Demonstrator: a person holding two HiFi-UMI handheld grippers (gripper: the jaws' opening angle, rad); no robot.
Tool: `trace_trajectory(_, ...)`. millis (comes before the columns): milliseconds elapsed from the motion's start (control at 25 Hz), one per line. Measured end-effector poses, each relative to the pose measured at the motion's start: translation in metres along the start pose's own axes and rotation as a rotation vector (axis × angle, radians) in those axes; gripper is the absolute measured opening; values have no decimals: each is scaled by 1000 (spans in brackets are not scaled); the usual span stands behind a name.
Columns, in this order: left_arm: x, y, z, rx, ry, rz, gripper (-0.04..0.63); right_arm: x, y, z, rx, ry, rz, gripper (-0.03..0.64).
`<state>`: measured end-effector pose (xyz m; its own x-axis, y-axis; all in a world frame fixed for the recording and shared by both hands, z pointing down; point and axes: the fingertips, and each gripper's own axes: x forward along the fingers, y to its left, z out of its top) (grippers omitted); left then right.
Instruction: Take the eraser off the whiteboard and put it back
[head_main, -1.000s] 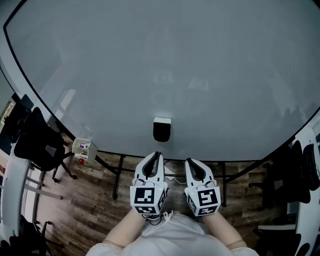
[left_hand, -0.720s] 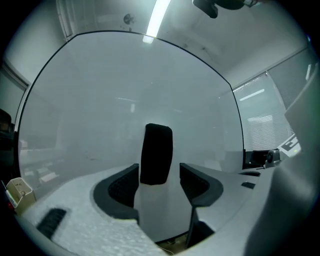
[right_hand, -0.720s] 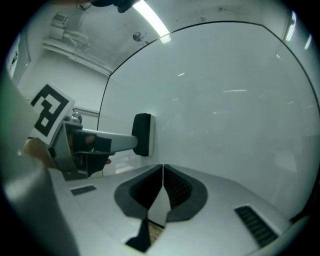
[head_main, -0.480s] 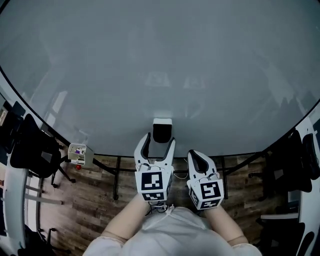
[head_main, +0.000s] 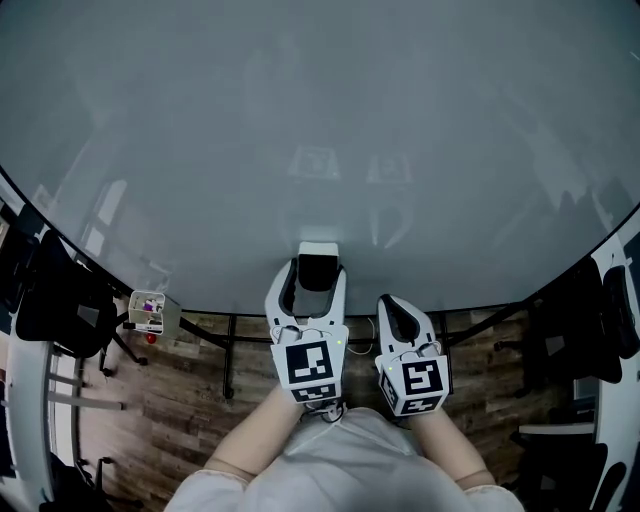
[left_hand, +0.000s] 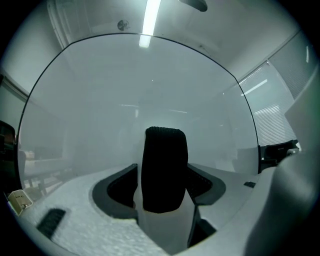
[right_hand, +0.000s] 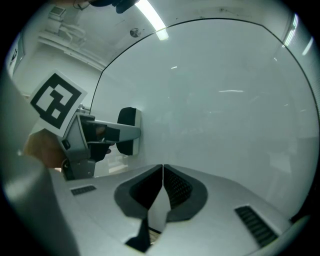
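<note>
A black eraser with a white back (head_main: 318, 270) sticks to the large whiteboard (head_main: 320, 130) near its lower edge. My left gripper (head_main: 315, 268) is open, one jaw on each side of the eraser with a gap on both sides. In the left gripper view the eraser (left_hand: 164, 170) stands upright between the wide-apart pads of the left gripper (left_hand: 162, 189). My right gripper (head_main: 391, 304) is shut and empty, just right of the left one and short of the board. The right gripper view shows its jaws (right_hand: 163, 172) together and the eraser (right_hand: 129, 129) at the left.
The whiteboard's stand legs (head_main: 232, 350) rise from a wooden floor below. Dark office chairs stand at the left (head_main: 60, 300) and the right (head_main: 600, 330). A small white box of bits (head_main: 150, 312) sits by the board's lower left edge.
My left gripper has opened and moved forward and up to the board, so its jaws now flank the eraser. The right gripper stayed shut and hardly shifted.
</note>
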<state>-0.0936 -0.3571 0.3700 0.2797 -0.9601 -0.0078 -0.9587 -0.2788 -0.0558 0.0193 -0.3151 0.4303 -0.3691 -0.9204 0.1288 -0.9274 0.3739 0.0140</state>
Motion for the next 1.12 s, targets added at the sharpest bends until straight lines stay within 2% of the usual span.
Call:
trace_trajectory(80, 1, -1, 0, 10, -4, 8, 295, 1, -1, 0, 1, -1, 1, 28)
trace_trajectory(160, 1, -3, 1, 16, -6, 11, 259, 1, -1, -1, 2, 0, 2, 28)
trace_trajectory(600, -4, -3, 1, -5, 12, -14, 249, -10, 3, 3, -1, -11, 7, 28)
trace_trajectory(800, -20, -7, 3, 18, -7, -35, 249, -17, 8, 1, -2, -10, 5, 28)
trace_trajectory(960, -37, -5, -5, 18, -7, -57, 249, -22, 15, -3, -1, -7, 6, 28)
trace_trajectory(1120, -52, -3, -27, 25, 36, -67, 249, -25, 18, -8, 6, 4, 5, 28)
